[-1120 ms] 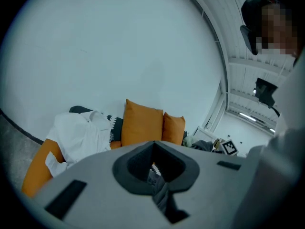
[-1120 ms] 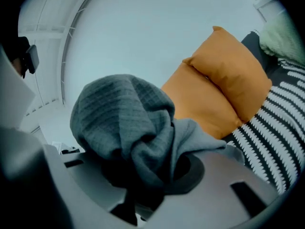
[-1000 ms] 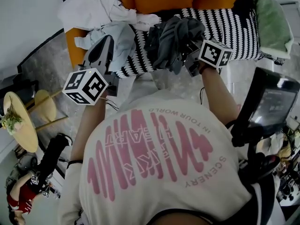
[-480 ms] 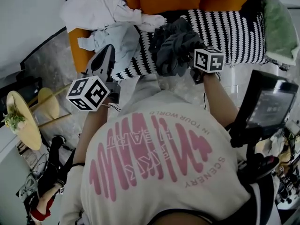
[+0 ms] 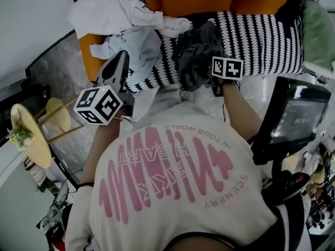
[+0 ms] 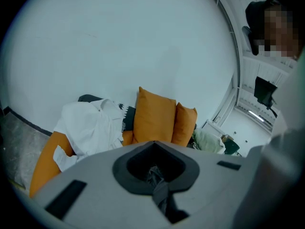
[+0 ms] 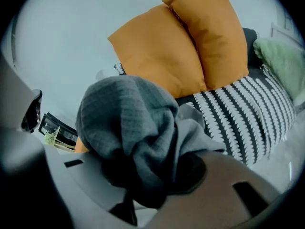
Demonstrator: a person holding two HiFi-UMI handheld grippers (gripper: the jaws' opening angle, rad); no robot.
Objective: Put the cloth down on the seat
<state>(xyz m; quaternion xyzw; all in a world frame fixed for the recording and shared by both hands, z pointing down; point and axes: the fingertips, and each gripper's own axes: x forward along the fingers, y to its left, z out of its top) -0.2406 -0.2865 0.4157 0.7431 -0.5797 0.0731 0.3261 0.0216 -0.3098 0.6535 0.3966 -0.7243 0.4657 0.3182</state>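
Step in hand: lowering for the set-down, not yet released. Right gripper [image 7: 157, 175] is clamped on the grey cloth [image 7: 128, 123], which is bunched and bulges up over both jaws in the right gripper view. Head view: the bundle hangs over the front edge of the seat [image 5: 261, 35], at the left part of its black-and-white striped cover. I cannot tell whether it touches the cover yet. Left gripper [image 6: 155, 168] stands apart at the seat's left front corner, jaws together on a thin grey strip [image 6: 161, 192] of uncertain origin. A white clothes pile [image 5: 112, 9] crowds the left end, and a pale garment [image 5: 137, 46] lies just beside the bundle. Orange cushions [image 7: 181, 46] line the back edge. Judgement for the next move: bring the bundle down onto bare striped cover clear of the pale garment, part the right jaws, and lift straight off so no fold snags.
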